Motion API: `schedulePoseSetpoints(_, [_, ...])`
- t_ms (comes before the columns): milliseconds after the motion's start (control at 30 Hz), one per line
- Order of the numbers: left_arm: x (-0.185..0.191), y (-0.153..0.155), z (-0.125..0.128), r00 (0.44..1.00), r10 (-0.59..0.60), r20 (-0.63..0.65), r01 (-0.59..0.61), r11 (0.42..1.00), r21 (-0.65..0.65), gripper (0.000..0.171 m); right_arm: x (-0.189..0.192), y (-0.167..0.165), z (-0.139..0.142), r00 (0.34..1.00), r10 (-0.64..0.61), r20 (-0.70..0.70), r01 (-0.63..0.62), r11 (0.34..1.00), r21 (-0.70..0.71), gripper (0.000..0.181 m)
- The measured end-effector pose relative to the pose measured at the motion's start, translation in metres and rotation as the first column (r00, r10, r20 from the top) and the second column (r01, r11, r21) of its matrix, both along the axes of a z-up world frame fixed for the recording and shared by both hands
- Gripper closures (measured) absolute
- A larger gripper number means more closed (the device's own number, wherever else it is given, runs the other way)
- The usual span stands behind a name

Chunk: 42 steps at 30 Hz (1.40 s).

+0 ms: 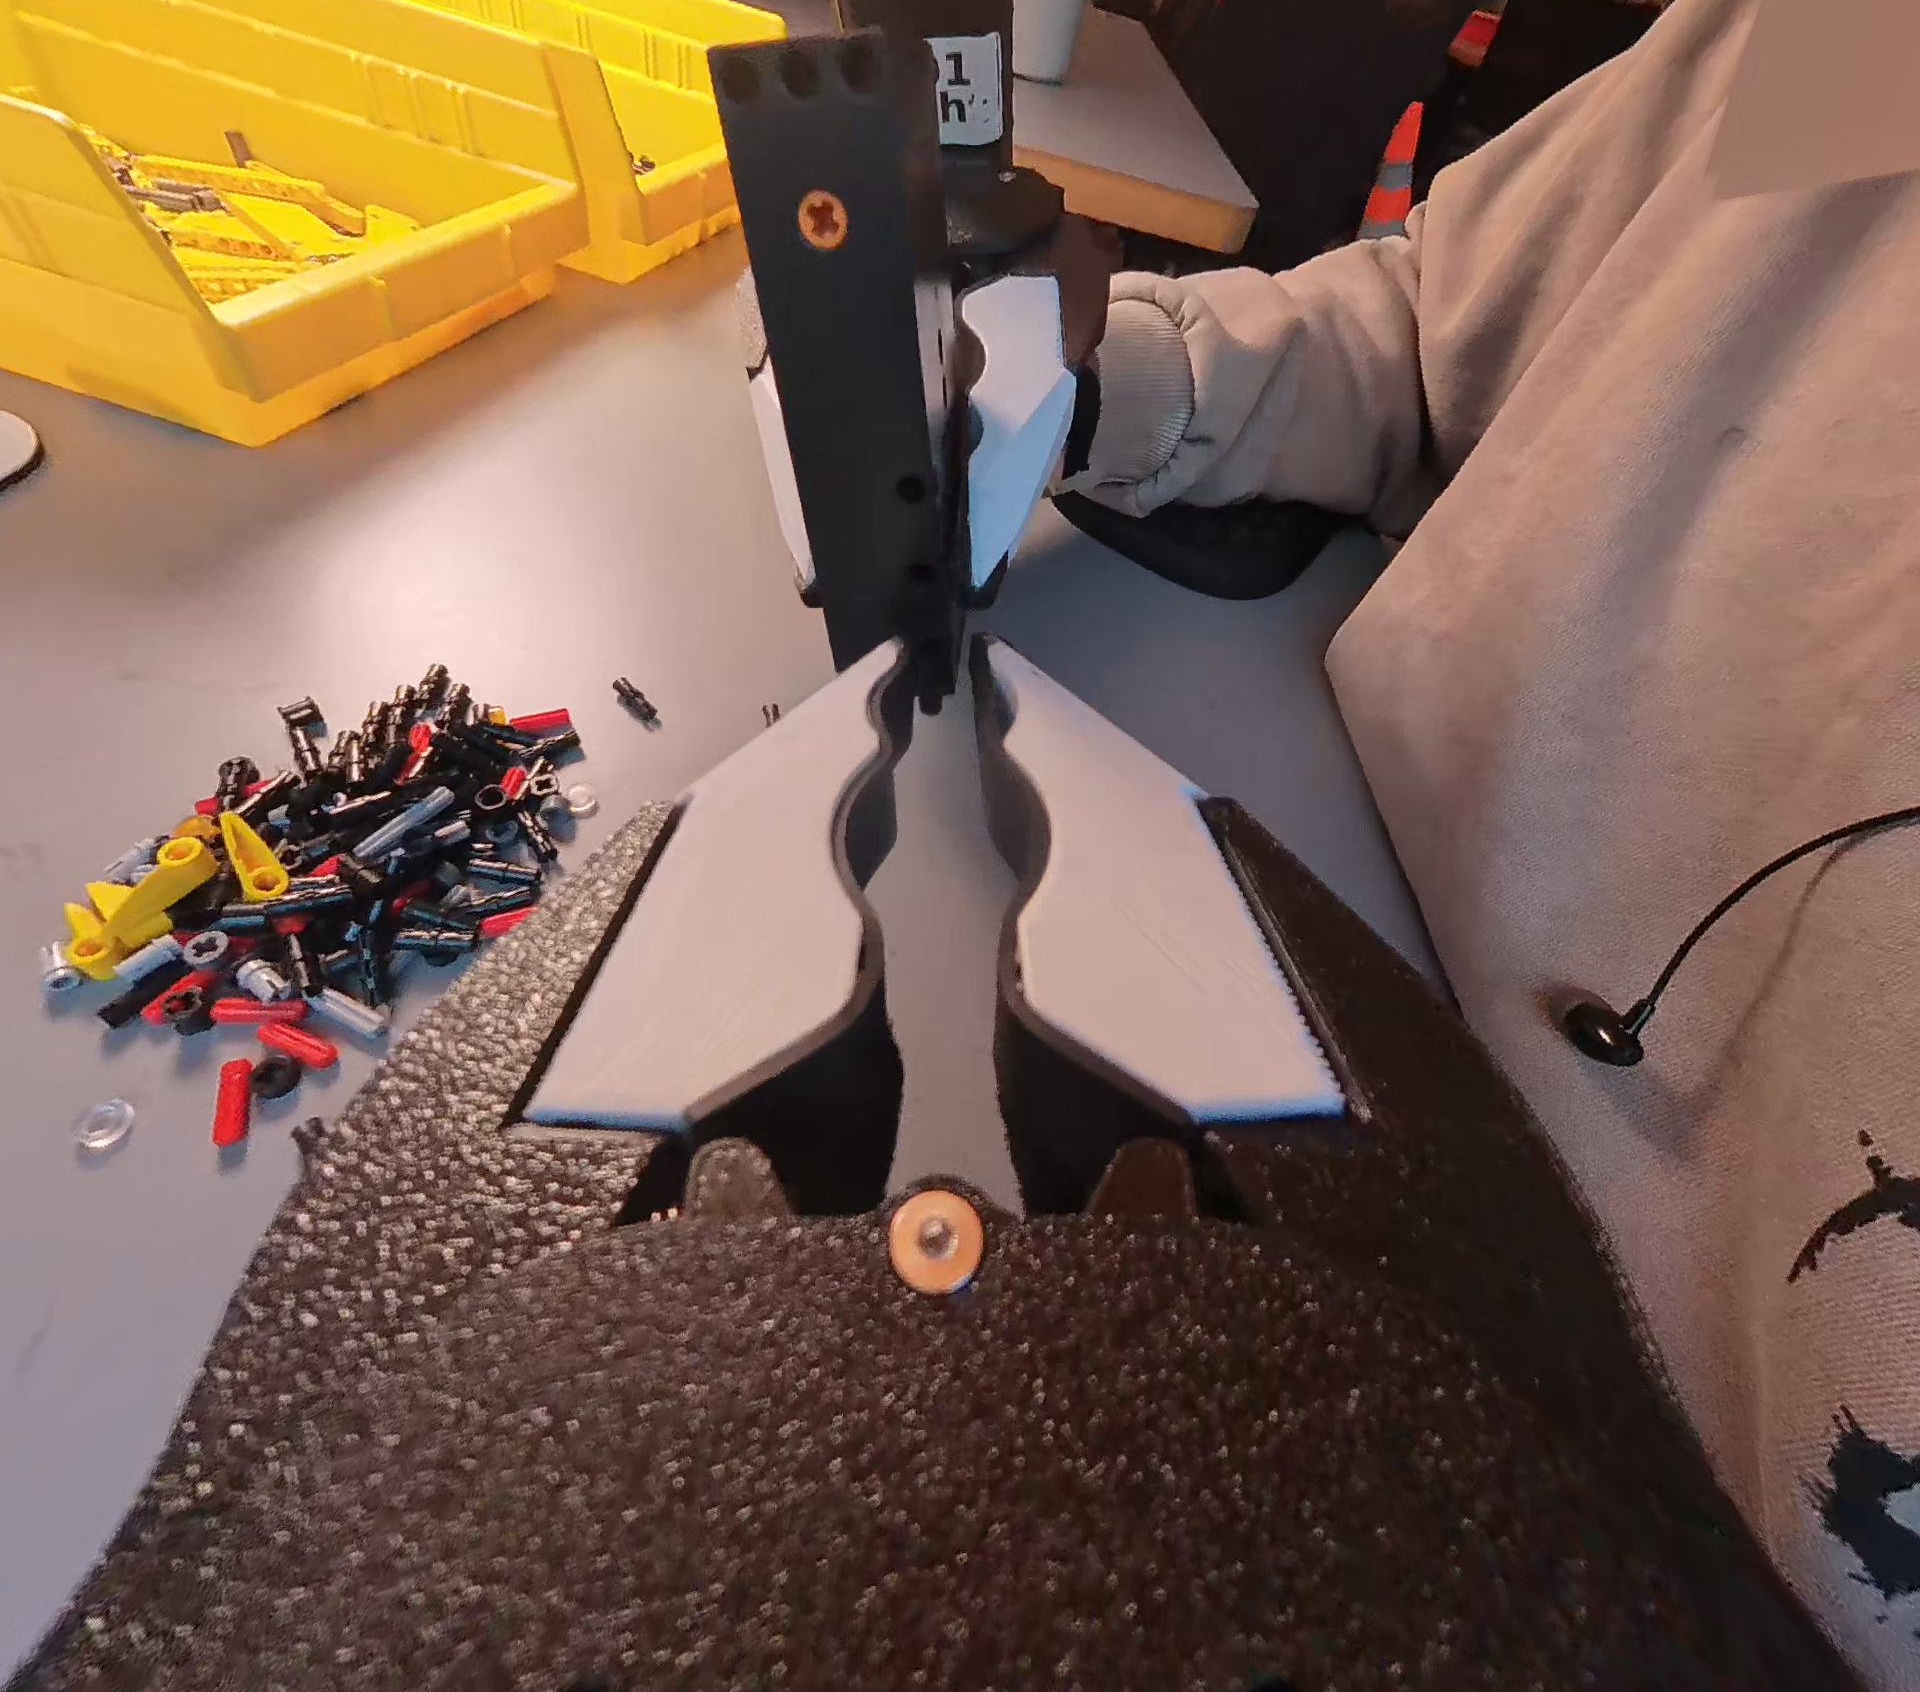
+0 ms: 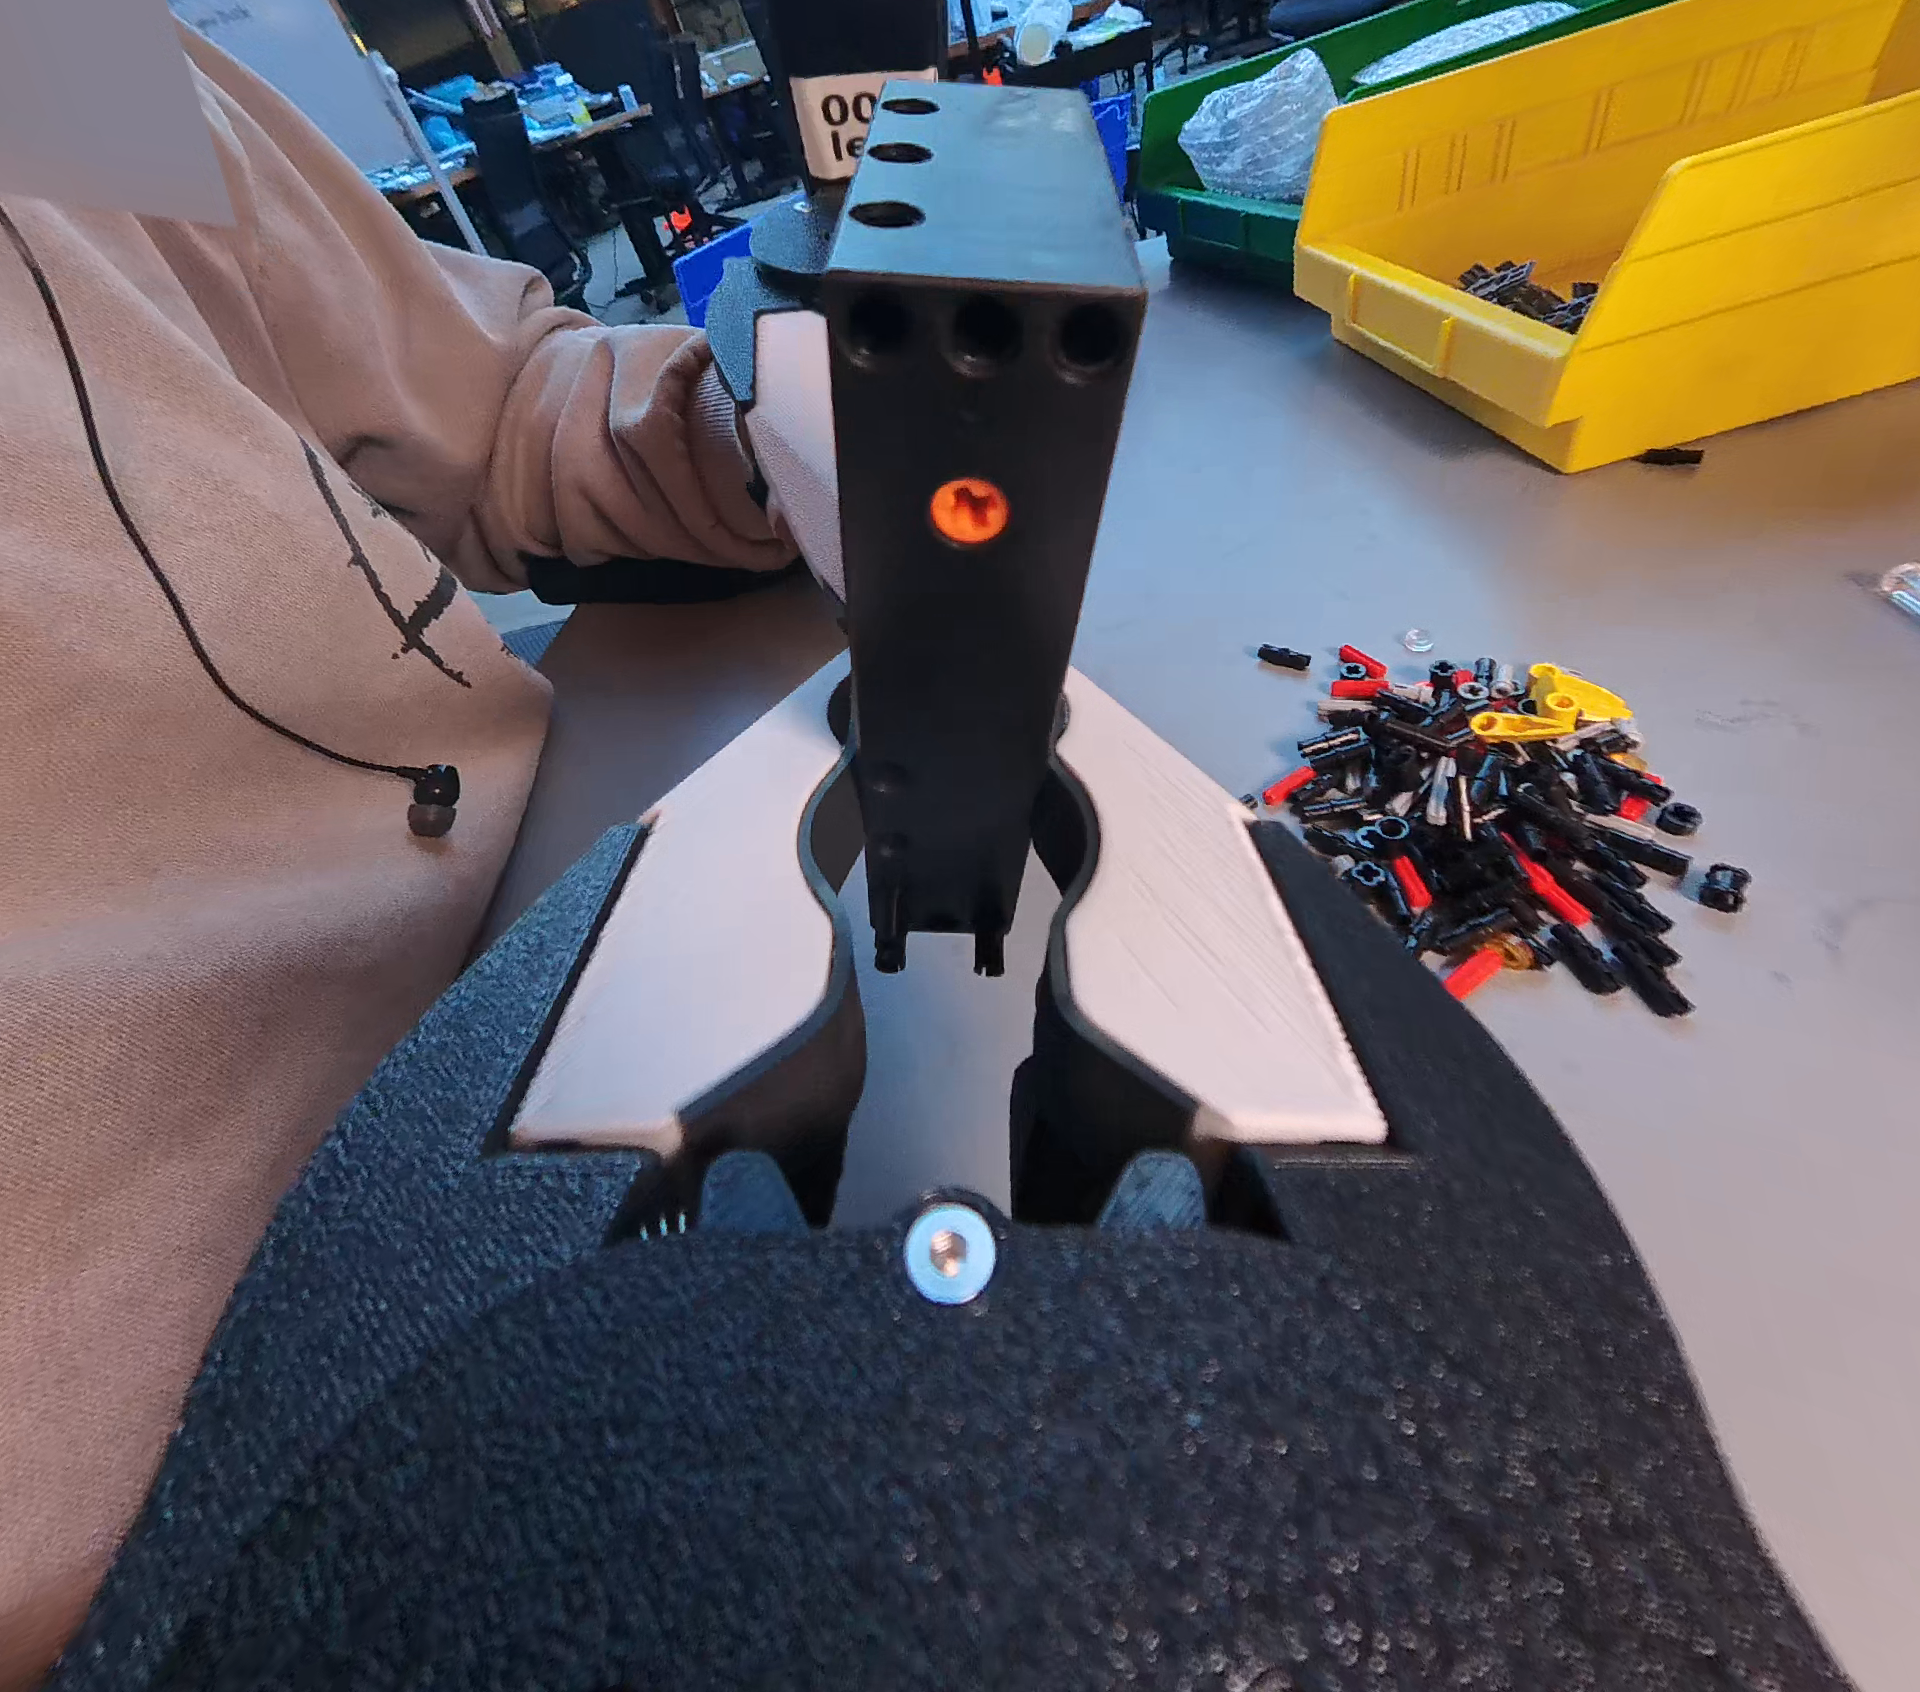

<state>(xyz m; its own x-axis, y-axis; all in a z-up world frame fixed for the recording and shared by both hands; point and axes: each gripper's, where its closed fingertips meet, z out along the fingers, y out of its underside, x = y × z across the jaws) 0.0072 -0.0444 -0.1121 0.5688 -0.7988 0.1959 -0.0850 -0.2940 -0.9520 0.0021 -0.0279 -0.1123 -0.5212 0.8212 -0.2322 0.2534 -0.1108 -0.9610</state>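
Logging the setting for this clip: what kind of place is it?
Probably a shared workshop or makerspace: yellow parts bins on a grey table, a pile of small plastic building pieces, and rows of cluttered workbenches behind.

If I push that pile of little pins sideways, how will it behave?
The pile is loose, so it would probably scatter. Its round pins may roll on the smooth table. Small plastic bits, likely light.

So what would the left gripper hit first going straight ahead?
Almost at once the left gripper would meet the black block: its lower end sits between the fingers, pinched or not I can't tell. The right gripper grips it just behind.
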Motion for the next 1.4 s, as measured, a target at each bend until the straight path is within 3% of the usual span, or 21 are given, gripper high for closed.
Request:
schedulePoseSetpoints(533, [0.005,-0.002,-0.006,0.998,0.001,-0.062,-0.002,1.000,-0.017,0.168,0.001,-0.002,0.014,0.998,0.002,-0.062,-0.005,0.999,-0.045,0.154])
schedulePoseSetpoints(667, [0.001,-0.004,0.023,1.000,0.014,0.020,-0.015,0.999,0.038,0.168,0.003,-0.004,0.025,0.994,0.006,-0.110,-0.012,0.998,-0.054,0.155])
schedulePoseSetpoints(833, [-0.001,-0.009,0.035,0.999,0.003,0.045,-0.006,0.998,0.058,0.169,0.003,-0.010,0.035,0.989,0.037,-0.143,-0.044,0.998,-0.050,0.155])
schedulePoseSetpoints(867, [-0.011,-0.009,0.042,0.997,0.031,0.070,-0.036,0.997,0.075,0.168,0.005,-0.007,0.035,0.989,0.034,-0.143,-0.040,0.999,-0.037,0.155])
schedulePoseSetpoints(933, [-0.078,-0.010,0.085,0.959,0.171,0.227,-0.206,0.969,0.139,0.169,0.022,0.037,0.036,0.985,-0.089,-0.145,0.081,0.995,-0.062,0.156])
schedulePoseSetpoints(967, [-0.099,-0.011,0.092,0.952,0.232,0.202,-0.269,0.946,0.179,0.169,0.029,0.053,0.033,0.982,-0.134,-0.130,0.131,0.991,-0.036,0.155])
schedulePoseSetpoints(1000, [-0.099,-0.009,0.087,0.958,0.241,0.157,-0.267,0.947,0.176,0.169,0.030,0.056,0.029,0.982,-0.142,-0.123,0.142,0.990,-0.009,0.155])
schedulePoseSetpoints(1067, [-0.083,0.006,0.051,0.966,0.259,0.000,-0.257,0.957,0.132,0.168,0.018,0.045,0.023,0.989,-0.102,-0.109,0.104,0.994,0.013,0.155])
schedulePoseSetpoints(1200, [-0.082,0.035,-0.026,0.909,0.303,-0.286,-0.310,0.950,0.022,0.168,0.006,0.051,0.007,0.992,-0.118,-0.044,0.121,0.990,0.069,0.155])
schedulePoseSetpoints(1367, [-0.085,0.062,-0.069,0.818,0.307,-0.486,-0.355,0.935,-0.006,0.166,0.005,0.044,-0.008,0.990,-0.140,-0.012,0.140,0.986,0.091,0.154])
schedulePoseSetpoints(1400, [-0.081,0.063,-0.071,0.829,0.297,-0.474,-0.349,0.937,-0.023,0.161,0.005,0.041,-0.007,0.992,-0.129,-0.010,0.130,0.987,0.093,0.155])
